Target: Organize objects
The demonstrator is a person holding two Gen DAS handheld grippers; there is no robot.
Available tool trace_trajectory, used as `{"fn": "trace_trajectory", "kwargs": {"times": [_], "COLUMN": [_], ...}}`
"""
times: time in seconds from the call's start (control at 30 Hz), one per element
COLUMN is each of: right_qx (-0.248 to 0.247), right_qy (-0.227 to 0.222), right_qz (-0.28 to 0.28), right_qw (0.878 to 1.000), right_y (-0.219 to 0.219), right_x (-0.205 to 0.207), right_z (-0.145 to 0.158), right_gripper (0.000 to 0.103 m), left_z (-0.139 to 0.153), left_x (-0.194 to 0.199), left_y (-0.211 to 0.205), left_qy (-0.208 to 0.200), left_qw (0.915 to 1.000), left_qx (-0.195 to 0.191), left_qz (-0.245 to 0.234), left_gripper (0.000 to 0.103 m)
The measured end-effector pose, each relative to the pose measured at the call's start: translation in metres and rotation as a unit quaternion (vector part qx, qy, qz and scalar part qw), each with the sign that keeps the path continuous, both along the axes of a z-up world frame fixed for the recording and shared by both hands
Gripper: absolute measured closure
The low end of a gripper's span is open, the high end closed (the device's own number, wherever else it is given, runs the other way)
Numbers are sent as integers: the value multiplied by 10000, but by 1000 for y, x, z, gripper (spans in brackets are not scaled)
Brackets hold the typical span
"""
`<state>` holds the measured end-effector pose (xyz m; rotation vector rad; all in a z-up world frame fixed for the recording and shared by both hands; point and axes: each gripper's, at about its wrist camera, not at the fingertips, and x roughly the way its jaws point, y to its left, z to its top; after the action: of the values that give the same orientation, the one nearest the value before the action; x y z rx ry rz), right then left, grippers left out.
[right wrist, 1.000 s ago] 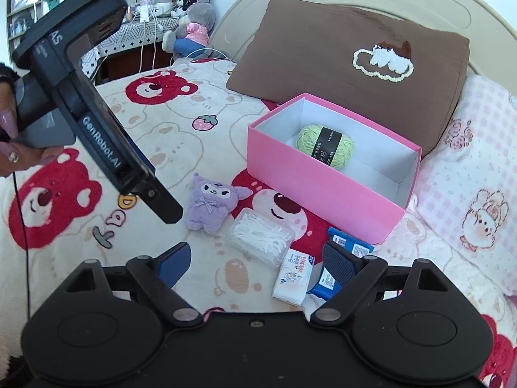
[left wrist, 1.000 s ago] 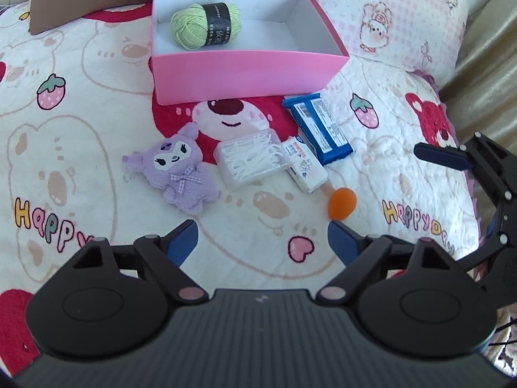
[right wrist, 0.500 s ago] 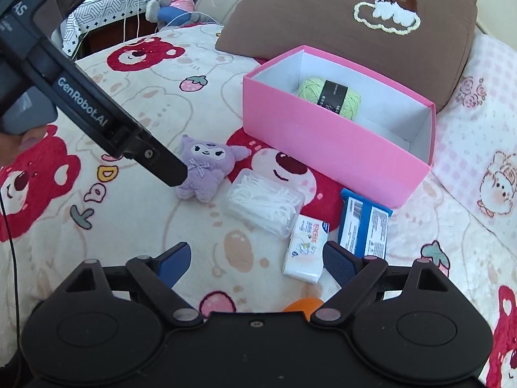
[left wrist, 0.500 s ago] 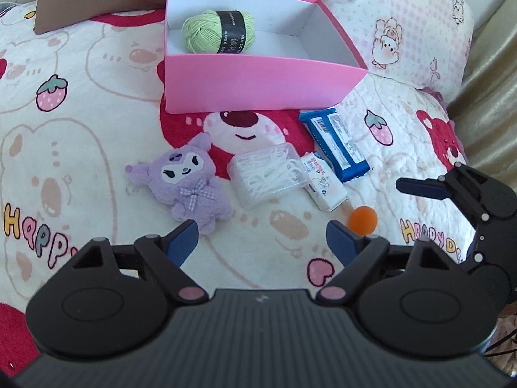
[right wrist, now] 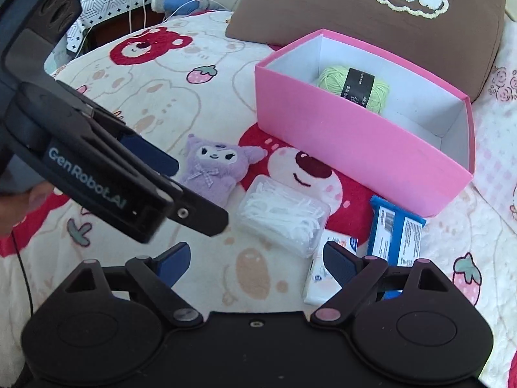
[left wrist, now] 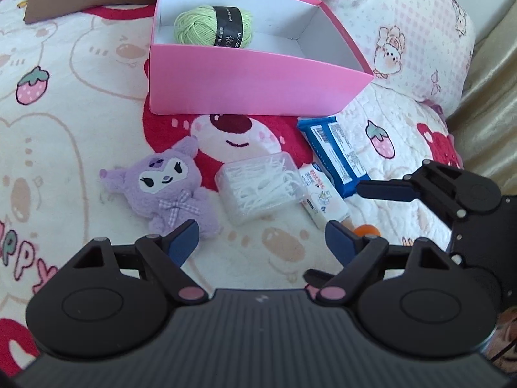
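On the bear-print bedspread [left wrist: 80, 103], near side of the open pink cardboard box [left wrist: 245, 87] holding a green yarn ball [left wrist: 213, 25] with black "MILK CO" band: purple plush toy [left wrist: 164, 184], clear floss-pick case [left wrist: 261, 187], white packet [left wrist: 323, 197], blue wrapper [left wrist: 336, 152]. Left gripper [left wrist: 261, 242] and right gripper [right wrist: 255, 258] angled down, jaws apart, empty; "GenRobot.AI" on left one.
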<state>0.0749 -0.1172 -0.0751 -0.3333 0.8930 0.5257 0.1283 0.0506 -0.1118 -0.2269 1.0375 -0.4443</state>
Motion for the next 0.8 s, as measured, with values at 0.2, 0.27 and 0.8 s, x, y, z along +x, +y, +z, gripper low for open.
{"fn": "trace_trajectory", "kwargs": {"times": [0.2, 0.27, 0.8], "right_qx": [219, 311, 634], "right_qy": [59, 119, 29], "right_qz": [-288, -383, -702], "right_qw": [9993, 9987, 9955], "right_y": [-1, -6, -17], "right_x": [22, 29, 53], "right_z": [-22, -31, -57], "right_gripper": [12, 12, 20], "left_z": [-14, -21, -56], "left_x": [8, 12, 51], "left_y": [-11, -12, -9], "left_qy": [-66, -18, 296], "left_qw": [9999, 9999, 9982], "left_qx": [-2, -37, -345], "left_qz": [-119, -134, 391], "left_gripper": [33, 35, 56]}}
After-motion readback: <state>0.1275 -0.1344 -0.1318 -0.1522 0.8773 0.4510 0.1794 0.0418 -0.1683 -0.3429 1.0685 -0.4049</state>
